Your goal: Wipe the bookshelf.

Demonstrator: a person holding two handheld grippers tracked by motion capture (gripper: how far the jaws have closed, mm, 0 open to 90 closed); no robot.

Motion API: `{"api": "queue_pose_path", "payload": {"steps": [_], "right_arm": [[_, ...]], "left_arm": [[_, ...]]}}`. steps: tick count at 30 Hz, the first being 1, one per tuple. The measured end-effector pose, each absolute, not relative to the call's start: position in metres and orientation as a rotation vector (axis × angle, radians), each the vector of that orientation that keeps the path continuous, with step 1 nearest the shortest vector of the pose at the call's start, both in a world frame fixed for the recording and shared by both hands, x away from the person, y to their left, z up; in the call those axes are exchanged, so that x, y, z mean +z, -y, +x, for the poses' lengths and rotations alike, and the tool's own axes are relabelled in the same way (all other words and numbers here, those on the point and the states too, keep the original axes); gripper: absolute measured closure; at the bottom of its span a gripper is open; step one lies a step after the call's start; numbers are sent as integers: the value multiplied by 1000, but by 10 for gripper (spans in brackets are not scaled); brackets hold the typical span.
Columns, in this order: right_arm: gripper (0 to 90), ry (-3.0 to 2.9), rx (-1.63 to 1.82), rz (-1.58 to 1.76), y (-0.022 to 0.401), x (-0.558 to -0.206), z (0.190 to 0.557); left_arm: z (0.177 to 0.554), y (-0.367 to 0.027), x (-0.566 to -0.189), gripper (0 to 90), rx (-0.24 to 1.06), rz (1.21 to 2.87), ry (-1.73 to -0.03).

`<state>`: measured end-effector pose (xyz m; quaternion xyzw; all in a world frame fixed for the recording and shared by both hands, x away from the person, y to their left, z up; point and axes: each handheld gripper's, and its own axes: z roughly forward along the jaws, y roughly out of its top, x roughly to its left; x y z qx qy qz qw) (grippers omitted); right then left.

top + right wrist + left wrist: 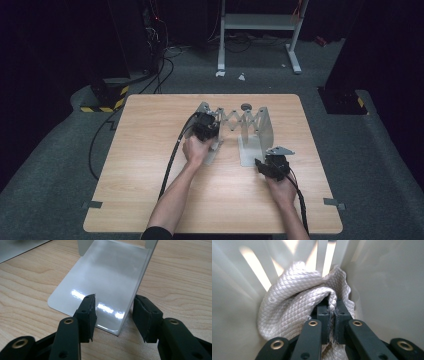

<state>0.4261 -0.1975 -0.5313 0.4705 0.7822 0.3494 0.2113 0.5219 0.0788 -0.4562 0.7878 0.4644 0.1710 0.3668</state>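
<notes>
white woven cloth [294, 307] pinched between the left gripper [332, 322] jaws.

No text, label, brand, number or sign can be read in these pictures.

A: Count on the light wooden table [150, 165]?
B: One white metal expanding rack with a scissor lattice [243, 121], one white woven cloth [294, 302] inside it.
A: Grippers?
B: Two: left black two-jaw gripper [205, 126], right black two-jaw gripper [272, 166].
</notes>
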Motion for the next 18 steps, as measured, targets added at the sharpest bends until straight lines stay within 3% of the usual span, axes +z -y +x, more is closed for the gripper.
{"api": "queue_pose_path", "payload": {"steps": [8,18], "right_arm": [[534,-2175,970,1303,198,-531,426],[540,-2174,970,1304,198,-531,426]], "left_arm": [[510,-84,-404,854,504,1935,-1096],[512,-78,-437,854,434,2002,-1116]]}}
